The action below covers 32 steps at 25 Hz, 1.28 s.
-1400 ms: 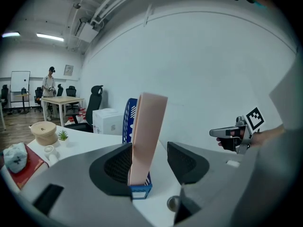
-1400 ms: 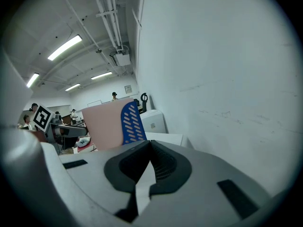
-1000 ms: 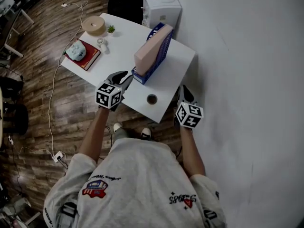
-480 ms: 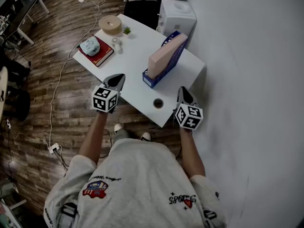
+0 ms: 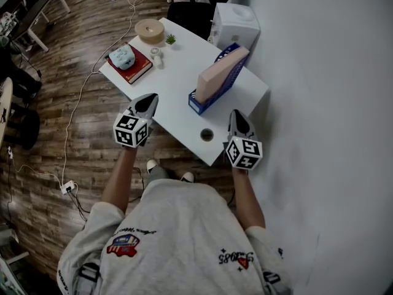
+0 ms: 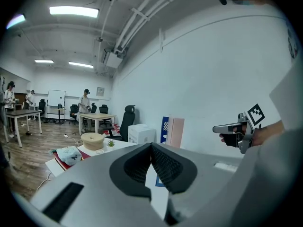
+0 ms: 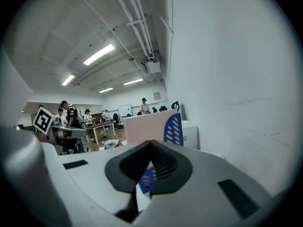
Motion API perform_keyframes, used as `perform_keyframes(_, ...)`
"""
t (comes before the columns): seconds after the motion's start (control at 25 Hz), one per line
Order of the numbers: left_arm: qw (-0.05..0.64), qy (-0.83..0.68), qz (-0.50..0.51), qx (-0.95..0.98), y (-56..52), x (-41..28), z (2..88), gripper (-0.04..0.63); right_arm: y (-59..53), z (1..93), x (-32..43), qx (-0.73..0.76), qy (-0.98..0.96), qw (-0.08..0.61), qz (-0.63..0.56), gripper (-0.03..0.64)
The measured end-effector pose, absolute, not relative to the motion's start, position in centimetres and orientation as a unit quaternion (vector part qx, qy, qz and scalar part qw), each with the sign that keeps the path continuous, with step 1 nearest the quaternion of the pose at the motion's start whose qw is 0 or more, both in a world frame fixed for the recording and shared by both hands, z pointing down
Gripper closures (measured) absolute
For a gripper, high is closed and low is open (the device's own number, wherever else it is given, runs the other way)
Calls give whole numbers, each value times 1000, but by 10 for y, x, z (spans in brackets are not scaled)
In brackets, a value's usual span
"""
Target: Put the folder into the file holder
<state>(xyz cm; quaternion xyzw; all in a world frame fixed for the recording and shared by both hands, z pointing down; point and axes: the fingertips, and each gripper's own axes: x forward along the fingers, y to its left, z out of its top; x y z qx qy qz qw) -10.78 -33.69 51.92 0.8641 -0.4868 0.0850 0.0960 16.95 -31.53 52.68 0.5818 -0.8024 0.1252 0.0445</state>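
A pink folder (image 5: 220,73) stands inside the blue file holder (image 5: 202,102) on the white table (image 5: 178,112). In the left gripper view the pink folder (image 6: 177,131) and blue file holder (image 6: 164,129) show beyond the jaws; in the right gripper view the folder (image 7: 142,126) and holder (image 7: 173,129) are close ahead. My left gripper (image 5: 147,104) is shut with nothing in it, hanging at the table's near-left edge. My right gripper (image 5: 237,121) is shut and empty too, at the near-right corner beside the wall.
On the table's far end lie a red book (image 5: 131,66) with a pale blue soft thing (image 5: 122,56) on it, a round wooden box (image 5: 150,29), a tiny plant (image 5: 171,39) and a white box-like appliance (image 5: 234,24). A cable hole (image 5: 207,134) sits near the front edge. Cables trail over the wooden floor (image 5: 67,121).
My left gripper has let go near the file holder, shut its jaws and drawn back to the table's near-left edge. The right gripper has hardly moved.
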Motion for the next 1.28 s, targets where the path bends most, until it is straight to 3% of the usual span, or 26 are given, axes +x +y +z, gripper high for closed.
perform_keyframes(1.28, 116, -479, 106, 864, -340, -107, 540, 589, -316, 528, 167, 582, -804, 52, 108, 624)
